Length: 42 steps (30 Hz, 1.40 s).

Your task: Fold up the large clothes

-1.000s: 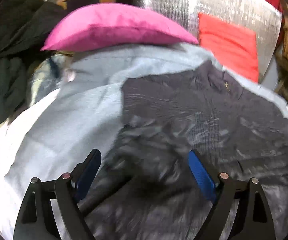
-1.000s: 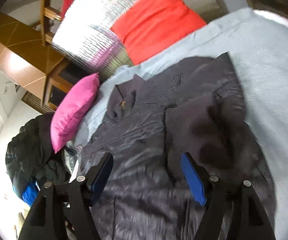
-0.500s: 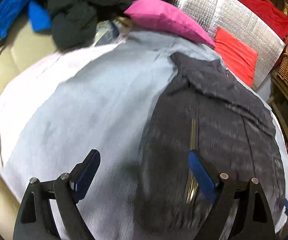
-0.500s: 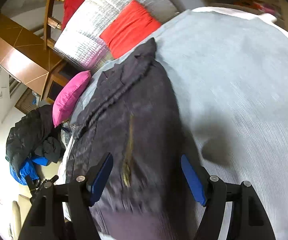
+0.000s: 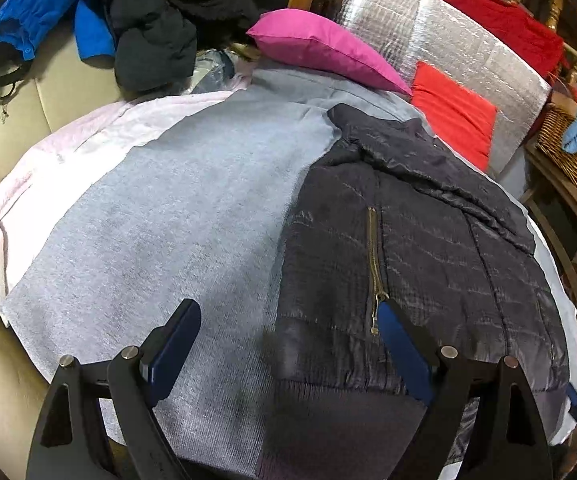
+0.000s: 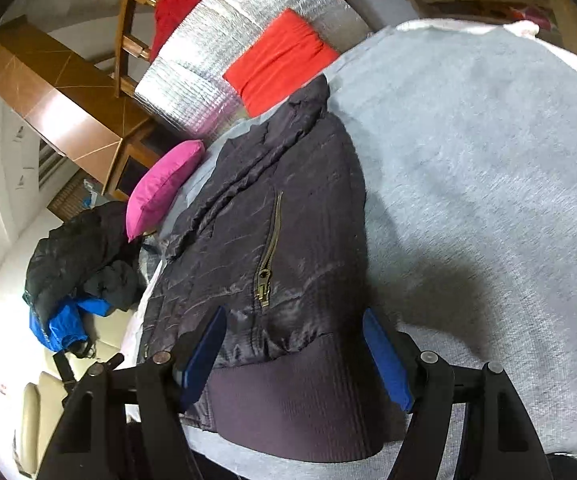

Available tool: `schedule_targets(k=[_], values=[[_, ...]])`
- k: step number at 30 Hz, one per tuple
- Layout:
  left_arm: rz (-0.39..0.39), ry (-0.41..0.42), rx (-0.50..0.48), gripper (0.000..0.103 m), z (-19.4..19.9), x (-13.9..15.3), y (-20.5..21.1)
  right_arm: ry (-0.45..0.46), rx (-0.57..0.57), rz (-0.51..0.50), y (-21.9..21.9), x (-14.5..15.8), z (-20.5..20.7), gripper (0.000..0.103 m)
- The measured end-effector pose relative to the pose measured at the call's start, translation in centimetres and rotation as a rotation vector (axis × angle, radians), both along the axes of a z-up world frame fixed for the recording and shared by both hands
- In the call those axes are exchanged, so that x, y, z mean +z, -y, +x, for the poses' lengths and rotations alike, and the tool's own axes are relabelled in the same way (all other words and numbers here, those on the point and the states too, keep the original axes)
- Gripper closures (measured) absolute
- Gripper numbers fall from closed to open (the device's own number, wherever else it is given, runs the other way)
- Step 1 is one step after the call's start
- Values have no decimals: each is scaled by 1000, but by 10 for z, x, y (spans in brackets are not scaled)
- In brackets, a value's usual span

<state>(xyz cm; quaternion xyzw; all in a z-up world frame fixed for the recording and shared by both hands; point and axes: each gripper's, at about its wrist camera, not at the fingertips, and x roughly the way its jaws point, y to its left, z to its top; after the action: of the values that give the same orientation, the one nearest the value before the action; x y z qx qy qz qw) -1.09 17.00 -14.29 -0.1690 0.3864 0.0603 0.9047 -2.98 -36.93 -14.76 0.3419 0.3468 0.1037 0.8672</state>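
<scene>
Quilted black jacket (image 5: 428,248) on grey knit blanket (image 5: 176,216)

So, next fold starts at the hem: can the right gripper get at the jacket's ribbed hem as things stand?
Probably yes: the right gripper is open right above the ribbed hem of the jacket, nothing between.

The black jacket (image 5: 420,248) hides the grey blanket (image 5: 176,216) beneath it, and its ribbed hem runs off the bottom edge in the left wrist view. Its sleeves cannot be made out. The pink pillow (image 5: 320,46) covers part of the silver padding (image 5: 448,44). The dark clothes pile (image 6: 76,248) is too jumbled to tell apart.
</scene>
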Motion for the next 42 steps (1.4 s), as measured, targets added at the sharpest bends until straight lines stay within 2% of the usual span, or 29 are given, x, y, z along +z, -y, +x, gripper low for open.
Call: schedule_targets(k=[7,13,27,42], values=[[-52,13,-1,13,-4,-6,-3,39,-23,24,3,2,-7,29],[-119,16,43,13,-9,-8,-12,54,-28,49,6,3,-11,29],[-128,60,56,13,-24,-3,-15,86,-45,75,12,5,-24,28],[-132,38,45,13,-18,-9,-11,95,-42,92,16,5,-23,28]])
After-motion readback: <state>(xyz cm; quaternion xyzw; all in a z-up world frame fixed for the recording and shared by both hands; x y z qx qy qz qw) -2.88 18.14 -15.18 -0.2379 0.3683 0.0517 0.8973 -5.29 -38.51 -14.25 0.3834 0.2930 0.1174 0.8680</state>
